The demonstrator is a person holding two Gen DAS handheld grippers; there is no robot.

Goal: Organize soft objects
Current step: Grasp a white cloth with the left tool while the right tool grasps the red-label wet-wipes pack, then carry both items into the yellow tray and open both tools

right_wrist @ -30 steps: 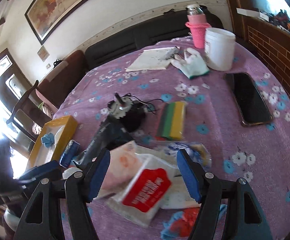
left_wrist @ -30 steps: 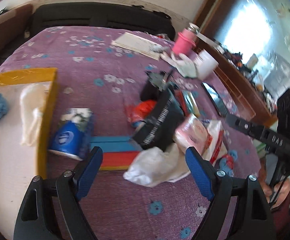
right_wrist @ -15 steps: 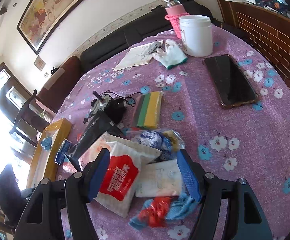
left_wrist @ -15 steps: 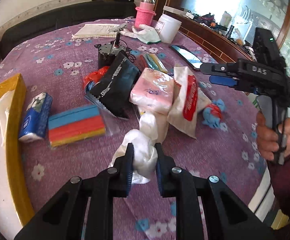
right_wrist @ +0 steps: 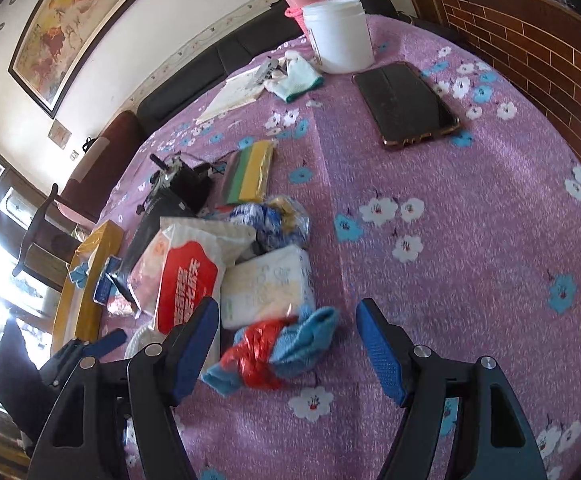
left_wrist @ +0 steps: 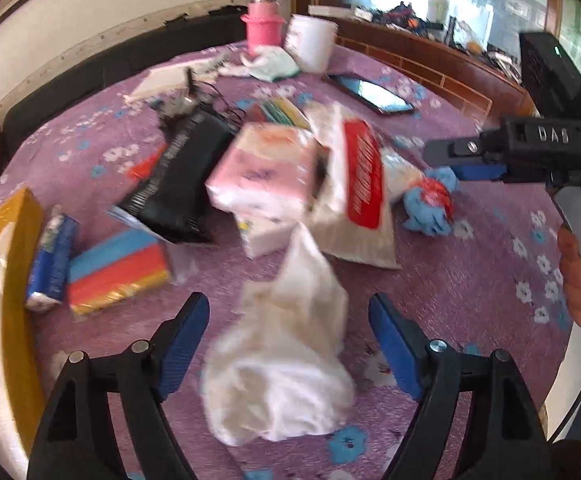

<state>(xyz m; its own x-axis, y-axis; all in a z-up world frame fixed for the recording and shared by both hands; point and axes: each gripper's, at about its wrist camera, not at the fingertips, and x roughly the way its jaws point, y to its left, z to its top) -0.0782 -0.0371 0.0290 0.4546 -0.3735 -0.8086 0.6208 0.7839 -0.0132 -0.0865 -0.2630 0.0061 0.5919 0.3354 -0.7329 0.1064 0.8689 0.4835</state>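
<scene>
Between the left gripper's [left_wrist: 288,344] just-opened jaws — white cloth [left_wrist: 282,364], clear of both.

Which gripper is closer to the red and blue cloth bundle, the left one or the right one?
Right. The right gripper is open with the red and blue cloth bundle between its fingers. The left gripper, its jaws just opened, is around the white plastic bag, farther away.

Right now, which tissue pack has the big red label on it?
The white plastic tissue pack with the red label, leaning against the pink tissue pack. The small blue tissue pack by the yellow tray has no red.
</scene>
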